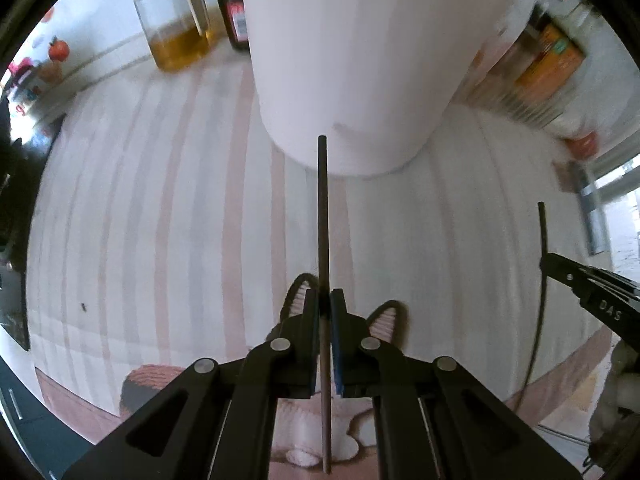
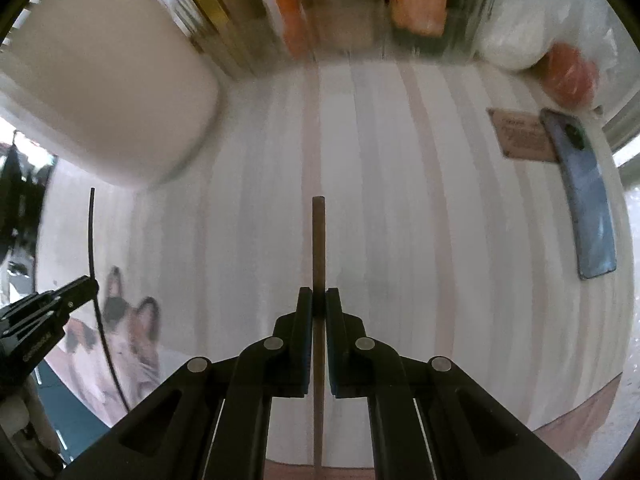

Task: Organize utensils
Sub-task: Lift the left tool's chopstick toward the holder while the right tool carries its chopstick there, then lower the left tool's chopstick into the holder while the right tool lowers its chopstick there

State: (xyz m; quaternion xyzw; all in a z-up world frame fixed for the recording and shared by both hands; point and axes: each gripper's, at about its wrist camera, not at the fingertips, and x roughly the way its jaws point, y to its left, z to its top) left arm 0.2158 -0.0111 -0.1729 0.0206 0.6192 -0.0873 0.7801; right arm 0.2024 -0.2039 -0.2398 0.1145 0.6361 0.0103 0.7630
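Striped tablecloth [image 1: 160, 220] carries a white container [image 1: 360, 60], oil jug [image 1: 176, 20] and phone [image 2: 584, 200]. Left gripper [image 1: 325, 300] and right gripper [image 2: 319, 300] each clamp a chopstick [image 1: 323, 208].

A striped tablecloth [image 1: 160, 200] in pale pink and white covers the table, with a cat print at the lower frame edge. Bright daylight enters through a window [image 1: 618, 200] at right.
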